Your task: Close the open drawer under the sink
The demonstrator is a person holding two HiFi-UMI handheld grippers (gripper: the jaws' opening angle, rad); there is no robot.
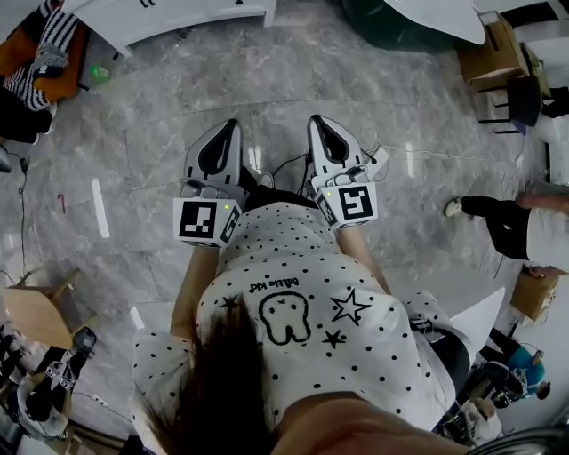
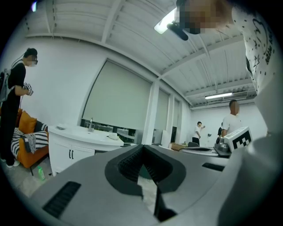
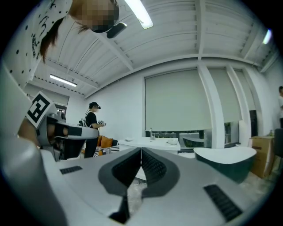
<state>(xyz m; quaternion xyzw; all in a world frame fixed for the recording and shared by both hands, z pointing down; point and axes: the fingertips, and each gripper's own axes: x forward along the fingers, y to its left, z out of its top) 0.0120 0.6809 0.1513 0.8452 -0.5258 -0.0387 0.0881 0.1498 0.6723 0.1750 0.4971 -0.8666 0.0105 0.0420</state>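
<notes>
Head view: left gripper (image 1: 233, 126) and right gripper (image 1: 316, 121) are held level, side by side before the person's chest, over the grey marble floor (image 1: 124, 133). The white sink cabinet (image 1: 169, 22) stands well apart, ahead-left.

Left gripper view: fingers pressed together, nothing between them. The cabinet is at left; its drawer cannot be made out.

Right gripper view: fingers pressed together, empty. The cabinet is far ahead.

Bright, even light from ceiling strip lamps (image 3: 140, 14); pale glare streaks on the glossy floor (image 1: 160, 115). Gripper views bow strongly, corners black; close foreground soft, distance fairly sharp
</notes>
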